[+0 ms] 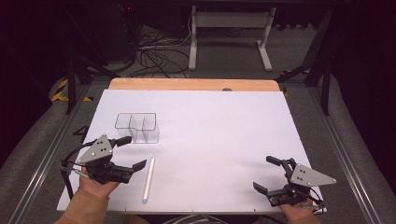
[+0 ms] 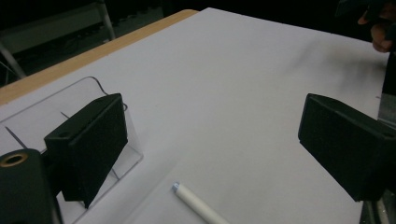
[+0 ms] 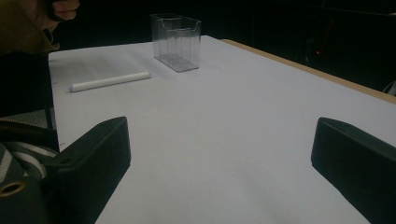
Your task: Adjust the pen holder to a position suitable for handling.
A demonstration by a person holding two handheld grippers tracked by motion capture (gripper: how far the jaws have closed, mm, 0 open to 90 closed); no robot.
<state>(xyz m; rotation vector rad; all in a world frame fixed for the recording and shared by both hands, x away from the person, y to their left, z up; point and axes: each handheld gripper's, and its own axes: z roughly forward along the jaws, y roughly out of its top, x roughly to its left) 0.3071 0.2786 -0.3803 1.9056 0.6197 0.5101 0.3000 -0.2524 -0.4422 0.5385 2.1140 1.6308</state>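
White tabletop (image 1: pixel 210 130) carries a white marker (image 1: pixel 148 179) lying flat near the front edge, just beside a clear divided box (image 1: pixel 137 127). Left gripper (image 1: pixel 132 153) stands wide open and empty next to the marker; right gripper (image 1: pixel 267 173) rests well apart, also wide open and empty.

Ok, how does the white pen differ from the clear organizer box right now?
The white pen lies flat on the table, while the clear organizer box stands upright. The pen is opaque and slim; the box is see-through, wider and split into compartments. The pen sits just beside the left gripper; the box stands farther back. Neither is held.
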